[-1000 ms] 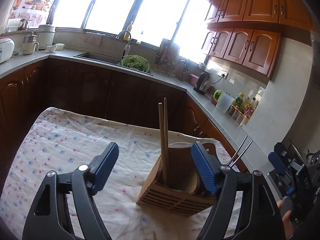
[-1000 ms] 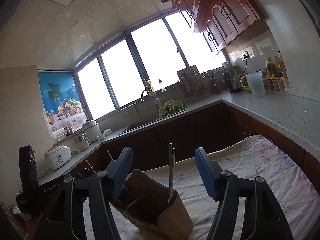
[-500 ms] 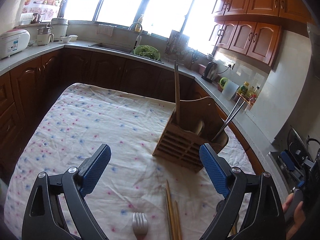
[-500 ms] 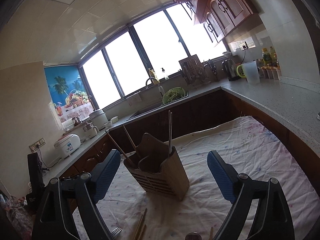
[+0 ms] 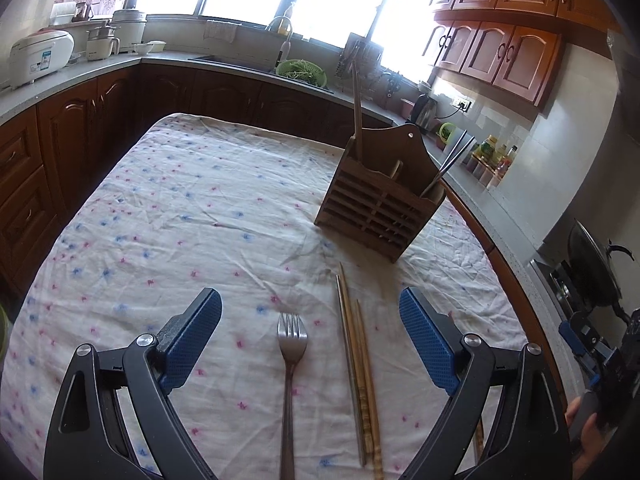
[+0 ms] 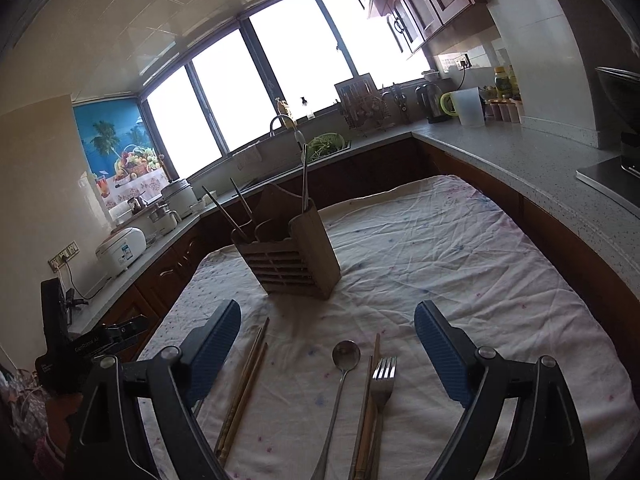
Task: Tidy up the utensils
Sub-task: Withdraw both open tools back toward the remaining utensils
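1. On the cloth-covered worktop [image 5: 168, 208], a wooden utensil holder [image 5: 380, 208] stands upright toward the far right, already carrying a wooden pair of chopsticks [image 5: 357, 112] in one slot and a metal pair [image 5: 450, 160] leaning out of another.
2. Loose stuff still lies flat near the front edge: a fork [image 5: 291, 356] and a bundle of chopsticks [image 5: 360, 368] just beside it in the left wrist view. The right wrist view shows a spoon [image 6: 343, 368], a second fork [image 6: 382, 380] lying on another chopstick pair [image 6: 370, 392], and what is probably that same bundle off to the left.
3. Left gripper [image 5: 310, 344] has its fingers spread wide with nothing in them, hovering over the fork and the bundle. Right gripper [image 6: 327, 348] is just as wide and empty, and its jaws have just been opening, with the spoon and fork below the gap.
4. What could go wrong, I reckon: everything lies flat on a wrinkly cloth, so the fingers may pinch fabric along with a handle and drag the whole cloth.
5. That fork overlaps its chopsticks, so grabbing one could flick the other away.
6. The holder looks light, so bumping it while dropping something in could tip it over.
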A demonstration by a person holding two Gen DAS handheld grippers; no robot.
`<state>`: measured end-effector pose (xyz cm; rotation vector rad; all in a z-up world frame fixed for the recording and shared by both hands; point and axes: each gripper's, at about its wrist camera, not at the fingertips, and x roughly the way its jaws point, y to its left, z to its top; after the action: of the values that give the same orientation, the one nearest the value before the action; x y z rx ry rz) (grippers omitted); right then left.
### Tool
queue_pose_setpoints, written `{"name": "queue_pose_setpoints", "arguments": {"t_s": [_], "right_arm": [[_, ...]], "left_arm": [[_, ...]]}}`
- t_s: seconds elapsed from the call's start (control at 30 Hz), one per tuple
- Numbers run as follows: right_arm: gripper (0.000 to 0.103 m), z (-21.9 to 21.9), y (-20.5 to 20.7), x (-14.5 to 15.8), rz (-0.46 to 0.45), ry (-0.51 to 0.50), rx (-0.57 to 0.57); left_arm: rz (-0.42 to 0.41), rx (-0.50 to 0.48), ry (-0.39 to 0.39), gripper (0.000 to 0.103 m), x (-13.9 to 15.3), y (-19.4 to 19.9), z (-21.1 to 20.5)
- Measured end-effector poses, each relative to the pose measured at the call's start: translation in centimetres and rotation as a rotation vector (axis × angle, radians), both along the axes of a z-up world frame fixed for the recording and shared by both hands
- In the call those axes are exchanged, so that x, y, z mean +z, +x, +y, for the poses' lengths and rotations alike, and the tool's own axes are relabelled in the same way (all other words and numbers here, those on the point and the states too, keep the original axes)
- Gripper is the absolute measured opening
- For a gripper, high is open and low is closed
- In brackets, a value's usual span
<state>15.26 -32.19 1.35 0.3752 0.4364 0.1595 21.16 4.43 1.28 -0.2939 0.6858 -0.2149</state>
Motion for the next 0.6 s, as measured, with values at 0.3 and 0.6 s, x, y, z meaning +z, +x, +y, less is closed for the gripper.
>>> {"name": "queue_pose_setpoints", "arguments": {"t_s": [0.3,0.6], "right_arm": [[0.090,-0.1,-2.7,-2.1,0.062,-0.011,-0.009],[0.090,0.0,-2.3,-2.5,0.092,-0.021,0.001]], "left_arm": [[0.042,-0.019,0.014,0.092,-1.2,-1.5,-0.6],[0.062,-0.067,0.047,0.092,-1.7,-1.3,-2.1]]}}
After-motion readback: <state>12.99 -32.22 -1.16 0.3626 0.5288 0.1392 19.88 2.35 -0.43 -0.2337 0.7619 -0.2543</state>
